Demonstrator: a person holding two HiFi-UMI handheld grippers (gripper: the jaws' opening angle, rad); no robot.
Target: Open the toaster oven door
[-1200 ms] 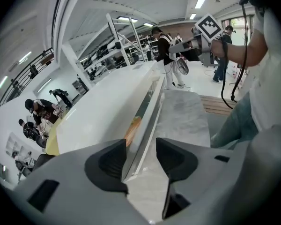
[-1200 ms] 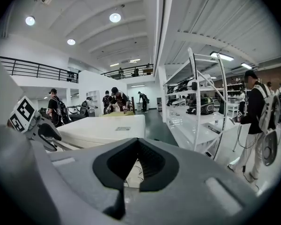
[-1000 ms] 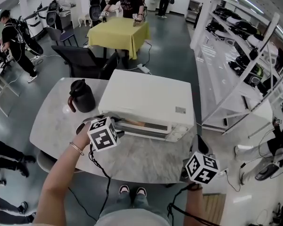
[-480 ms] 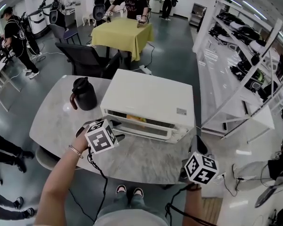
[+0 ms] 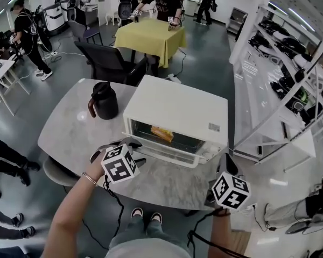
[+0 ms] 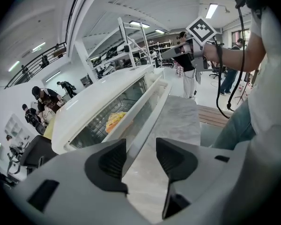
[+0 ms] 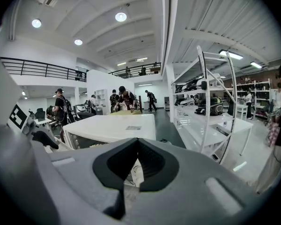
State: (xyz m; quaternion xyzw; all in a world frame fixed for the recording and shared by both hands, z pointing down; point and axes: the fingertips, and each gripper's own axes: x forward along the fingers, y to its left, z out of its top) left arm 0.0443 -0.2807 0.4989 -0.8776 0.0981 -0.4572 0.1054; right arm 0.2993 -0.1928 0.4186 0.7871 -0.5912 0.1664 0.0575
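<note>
Standing at the middle of the marble desk (image 5: 70, 136): one white toaster oven (image 5: 175, 109), front turned toward the person.

Door (image 5: 164, 153): hinged at its lower edge, swung partway down and out, not yet flat. Through the gap, a wire rack with a piece of yellow food (image 5: 162, 133) on it.

Left gripper (image 6: 141, 146): at the door's left end. Jaws apart, with the door's handle bar (image 6: 147, 121) running between them and lying against one pad. They hook the bar; they do not clamp it.

Right gripper (image 7: 136, 146): held low at the person's right, off the desk edge and well apart from the oven. Jaws closed together, nothing between them.

Also on the desk: a black jug (image 5: 104, 100), left of the oven and clear of the door's swing.

Step in hand, as judged: mid-opening, door roughly partway through its arc.

Next move calls for: drawing the handle farther down and toward the person along the hinge arc, keeping the bar between the jaws so it does not slip out, until the door rests level.
</note>
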